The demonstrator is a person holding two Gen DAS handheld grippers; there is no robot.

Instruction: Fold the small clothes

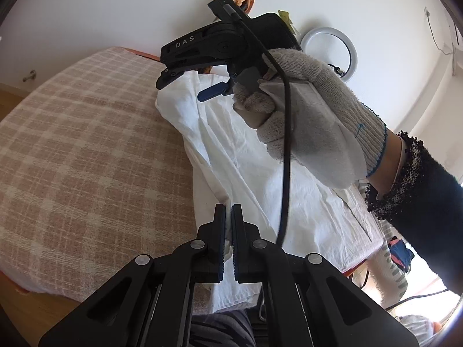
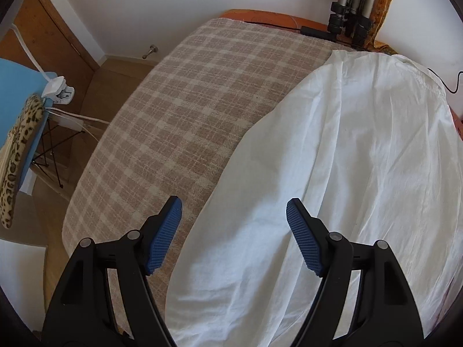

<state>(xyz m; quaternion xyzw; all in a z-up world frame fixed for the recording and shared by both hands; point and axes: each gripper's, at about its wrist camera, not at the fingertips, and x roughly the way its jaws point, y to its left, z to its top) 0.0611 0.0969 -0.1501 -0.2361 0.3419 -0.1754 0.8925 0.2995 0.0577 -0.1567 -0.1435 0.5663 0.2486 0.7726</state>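
Your left gripper (image 1: 228, 217) has its fingers clenched on a fold of the white garment (image 1: 260, 190), a sliver of white cloth pinched between the blue pads near the garment's close edge. The garment lies spread and wrinkled on the checked pink-and-cream blanket (image 1: 95, 156) that covers the surface, taking up the right part of it in both views; the blanket is bare to the left.

Your right gripper (image 2: 234, 208) points steeply down over the garment's (image 2: 347, 156) left border, its fingers released and standing wide, with nothing between them: the left pad (image 2: 165, 237) hangs over the blanket (image 2: 185, 104), the right pad over the white cloth. In the left wrist view you see that gripper from the side, held in your gloved right hand (image 1: 312, 110) above the far end of the garment, a black cable (image 1: 286, 156) trailing down from it.

A tripod (image 2: 350, 14) stands at the far edge of the surface.
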